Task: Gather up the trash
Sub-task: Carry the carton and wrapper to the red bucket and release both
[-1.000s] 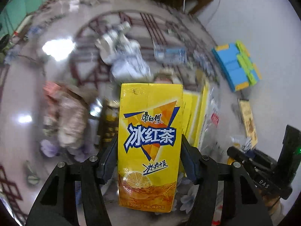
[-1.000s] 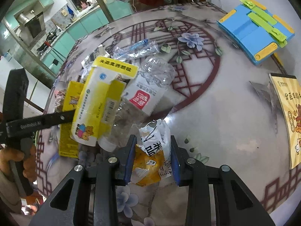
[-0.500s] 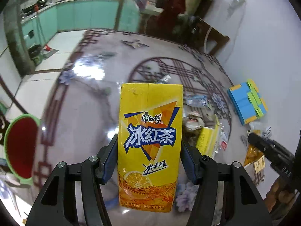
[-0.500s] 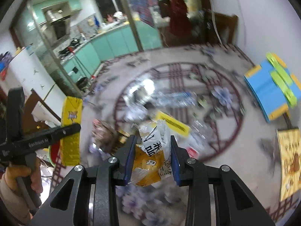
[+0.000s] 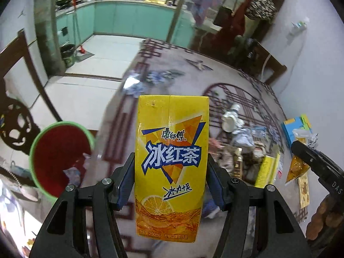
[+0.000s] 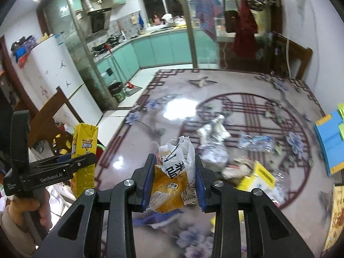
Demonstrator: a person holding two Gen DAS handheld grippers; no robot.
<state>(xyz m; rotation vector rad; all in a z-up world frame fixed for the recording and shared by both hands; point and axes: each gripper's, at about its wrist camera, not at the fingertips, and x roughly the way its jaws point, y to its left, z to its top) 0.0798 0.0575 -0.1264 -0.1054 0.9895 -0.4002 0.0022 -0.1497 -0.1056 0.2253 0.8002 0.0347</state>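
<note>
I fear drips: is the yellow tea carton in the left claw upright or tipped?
Upright. The yellow tea carton stands lengthwise between the left claw's pads, its print reading right way up. Whether its top is sealed, cannot tell.

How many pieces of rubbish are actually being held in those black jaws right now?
2. A yellow iced-tea carton stands upright between the left gripper's jaws; a crumpled snack wrapper sits between the right gripper's jaws. More rubbish lies loose on the table.
</note>
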